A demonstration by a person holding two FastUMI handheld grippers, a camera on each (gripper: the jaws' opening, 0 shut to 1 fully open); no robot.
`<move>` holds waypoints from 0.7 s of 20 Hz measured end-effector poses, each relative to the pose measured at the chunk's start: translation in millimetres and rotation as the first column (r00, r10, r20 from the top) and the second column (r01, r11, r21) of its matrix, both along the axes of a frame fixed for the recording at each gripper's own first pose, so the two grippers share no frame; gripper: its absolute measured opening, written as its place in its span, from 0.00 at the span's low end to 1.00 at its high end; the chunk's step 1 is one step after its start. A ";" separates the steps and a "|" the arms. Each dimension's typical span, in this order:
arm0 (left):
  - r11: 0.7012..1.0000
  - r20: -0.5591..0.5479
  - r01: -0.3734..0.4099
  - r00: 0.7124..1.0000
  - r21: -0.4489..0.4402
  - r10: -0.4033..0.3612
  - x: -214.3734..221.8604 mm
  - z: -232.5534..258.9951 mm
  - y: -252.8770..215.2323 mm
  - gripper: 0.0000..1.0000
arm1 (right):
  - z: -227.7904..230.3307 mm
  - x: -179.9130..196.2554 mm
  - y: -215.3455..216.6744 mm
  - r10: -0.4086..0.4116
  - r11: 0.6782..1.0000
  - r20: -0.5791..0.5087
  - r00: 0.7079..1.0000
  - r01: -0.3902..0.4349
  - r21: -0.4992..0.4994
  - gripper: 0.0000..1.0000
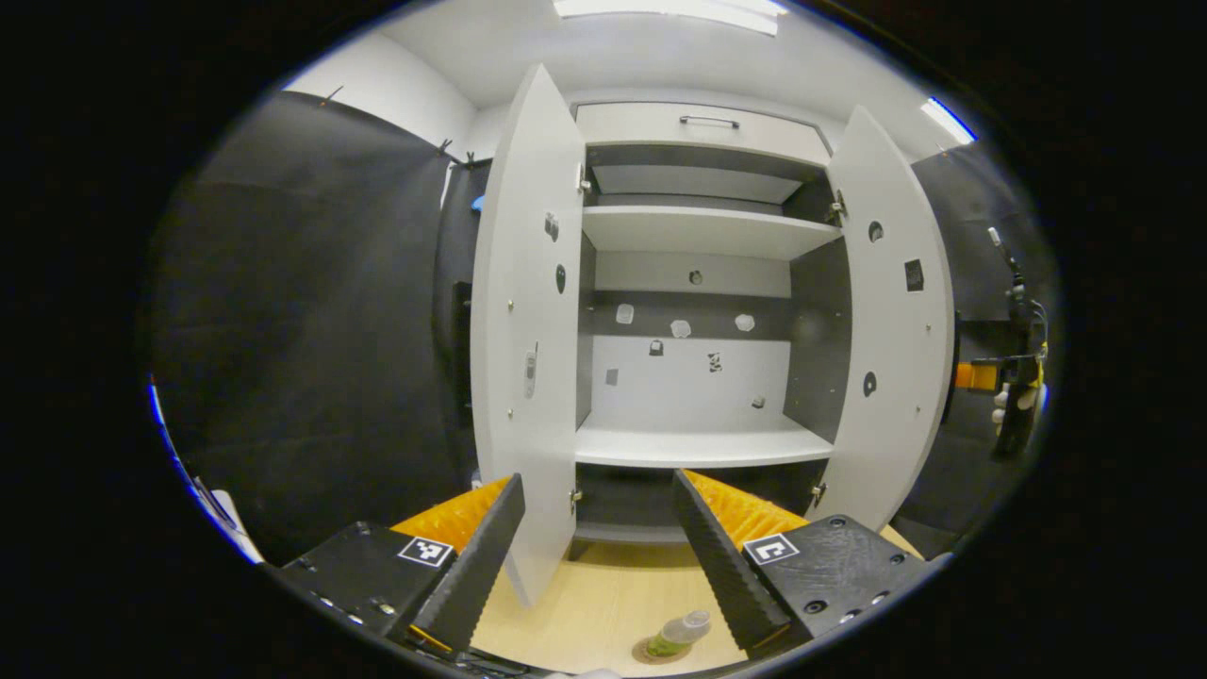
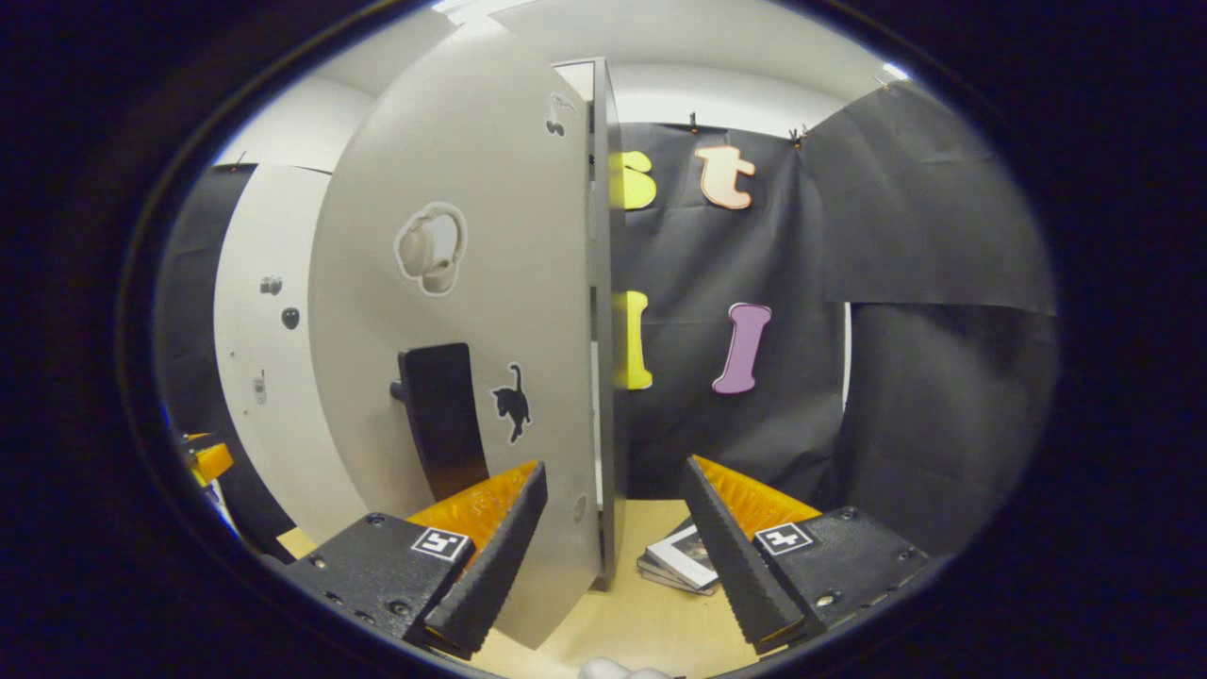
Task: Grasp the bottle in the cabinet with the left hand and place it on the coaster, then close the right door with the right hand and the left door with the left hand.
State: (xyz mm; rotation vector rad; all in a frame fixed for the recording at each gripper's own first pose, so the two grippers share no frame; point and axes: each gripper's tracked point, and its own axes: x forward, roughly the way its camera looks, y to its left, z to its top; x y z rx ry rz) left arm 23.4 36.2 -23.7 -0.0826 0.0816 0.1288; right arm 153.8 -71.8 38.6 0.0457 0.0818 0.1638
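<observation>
Wooden tabletop (image 2: 651,613), books (image 2: 681,558) beside right door (image 2: 471,283) (ajar)

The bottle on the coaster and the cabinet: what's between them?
Just bare wooden tabletop, in the left gripper view. The bottle sits on the coaster, apart from the open cabinet.

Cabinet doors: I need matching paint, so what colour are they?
Plain white, both doors alike, with small stickers on the inside; clearest in the left gripper view.
</observation>
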 end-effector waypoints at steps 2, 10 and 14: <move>1.000 -0.002 0.010 1.000 0.003 -0.010 0.3 -2.9 9.8 0.96 | 0.8 1.3 15.4 -0.006 1.000 0.007 1.000 0.006 -0.003 0.95; 1.000 -0.024 0.026 0.999 -0.007 -0.026 -0.6 -16.8 37.6 0.96 | -5.6 -5.4 94.8 0.129 0.991 -0.002 0.992 -0.129 -0.023 0.92; 0.999 -0.027 0.039 0.999 0.009 -0.038 0.4 -20.0 43.6 1.00 | -7.1 -18.8 109.5 0.150 0.987 -0.002 0.989 -0.150 -0.053 0.94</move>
